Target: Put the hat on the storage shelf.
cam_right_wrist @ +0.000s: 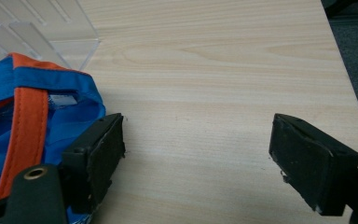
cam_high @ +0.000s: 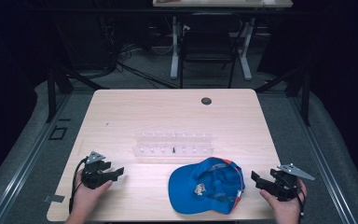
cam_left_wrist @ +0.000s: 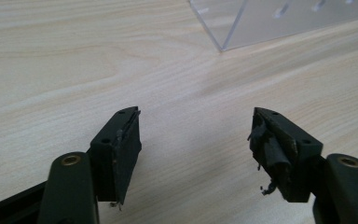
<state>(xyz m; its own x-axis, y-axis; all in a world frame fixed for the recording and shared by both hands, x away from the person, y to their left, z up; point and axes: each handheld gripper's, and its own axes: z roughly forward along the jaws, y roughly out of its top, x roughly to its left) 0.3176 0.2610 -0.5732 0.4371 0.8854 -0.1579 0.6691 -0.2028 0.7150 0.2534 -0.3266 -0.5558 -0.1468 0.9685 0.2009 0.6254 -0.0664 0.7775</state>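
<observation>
Evenly lit table (cam_high: 121,112), dark surroundings, soft high view, faint shadows

Clear rack (cam_high: 173,143), black chair (cam_high: 208,44)

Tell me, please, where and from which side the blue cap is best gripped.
Probably at the blue cap's back rim by the orange strap, approached from the right. The cap lies upside down, so that thin fabric edge stands free, and the open right gripper already sits beside it.
</observation>
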